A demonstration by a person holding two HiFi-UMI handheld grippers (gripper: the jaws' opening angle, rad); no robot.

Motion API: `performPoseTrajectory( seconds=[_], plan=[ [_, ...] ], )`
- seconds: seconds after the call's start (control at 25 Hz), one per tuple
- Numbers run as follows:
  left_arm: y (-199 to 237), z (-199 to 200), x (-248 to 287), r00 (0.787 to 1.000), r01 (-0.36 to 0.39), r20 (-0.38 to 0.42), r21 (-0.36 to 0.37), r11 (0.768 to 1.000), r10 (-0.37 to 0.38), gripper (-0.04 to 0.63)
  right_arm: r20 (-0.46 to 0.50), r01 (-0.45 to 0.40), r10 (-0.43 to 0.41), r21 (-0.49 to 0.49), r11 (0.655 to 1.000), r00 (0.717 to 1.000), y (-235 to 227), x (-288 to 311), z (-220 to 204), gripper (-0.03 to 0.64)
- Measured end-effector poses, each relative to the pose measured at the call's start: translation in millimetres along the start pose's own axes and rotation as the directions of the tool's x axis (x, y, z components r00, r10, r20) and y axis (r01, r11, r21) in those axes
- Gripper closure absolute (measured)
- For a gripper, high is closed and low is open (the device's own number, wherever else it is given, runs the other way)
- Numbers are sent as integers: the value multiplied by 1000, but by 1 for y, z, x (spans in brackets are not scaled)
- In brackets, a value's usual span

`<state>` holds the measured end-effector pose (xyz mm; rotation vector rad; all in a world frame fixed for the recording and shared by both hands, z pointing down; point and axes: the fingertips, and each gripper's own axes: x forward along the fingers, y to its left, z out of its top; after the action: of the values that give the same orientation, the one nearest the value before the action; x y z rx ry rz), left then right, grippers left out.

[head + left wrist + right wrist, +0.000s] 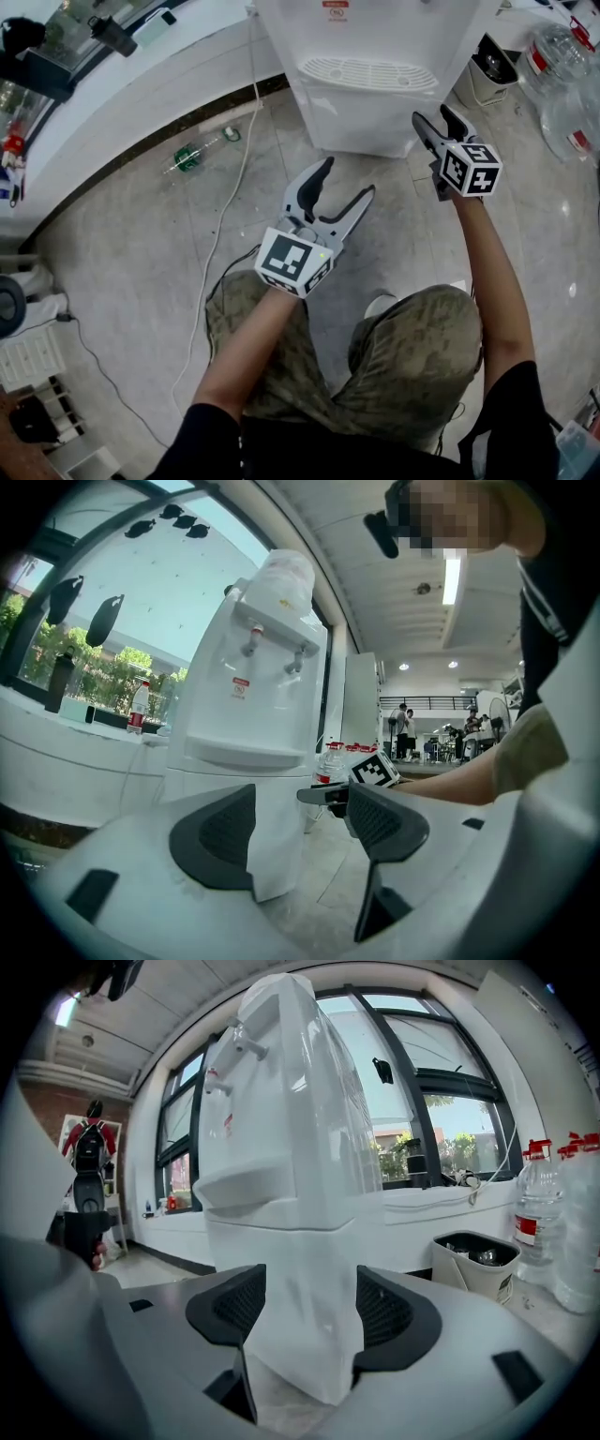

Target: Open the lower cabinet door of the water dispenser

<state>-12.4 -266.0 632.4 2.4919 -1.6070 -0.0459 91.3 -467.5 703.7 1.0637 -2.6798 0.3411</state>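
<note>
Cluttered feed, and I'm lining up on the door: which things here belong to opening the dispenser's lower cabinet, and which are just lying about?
For the job: water dispenser, lower cabinet door, right gripper (open), left gripper (open).
Lying about: green bottle on the floor, white cable, bin, large water bottles.

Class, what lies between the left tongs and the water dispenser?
Nothing: only bare floor tiles separate the left tongs from the water dispenser, shown in the head view.
</note>
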Motion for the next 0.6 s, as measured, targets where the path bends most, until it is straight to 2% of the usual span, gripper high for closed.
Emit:
performPoseTrajectory(
  seconds=[0.32, 0.6],
  plan=[
    [-8, -4, 10, 1000, 4, -19, -6, 1000, -4, 307, 53, -80, 82, -34, 996, 995, -3, 11, 19, 348],
    [-14, -8, 16, 999, 9, -38, 0, 1000, -9, 307, 76, -140, 142, -35, 990, 987, -4, 15, 17, 341]
  ],
)
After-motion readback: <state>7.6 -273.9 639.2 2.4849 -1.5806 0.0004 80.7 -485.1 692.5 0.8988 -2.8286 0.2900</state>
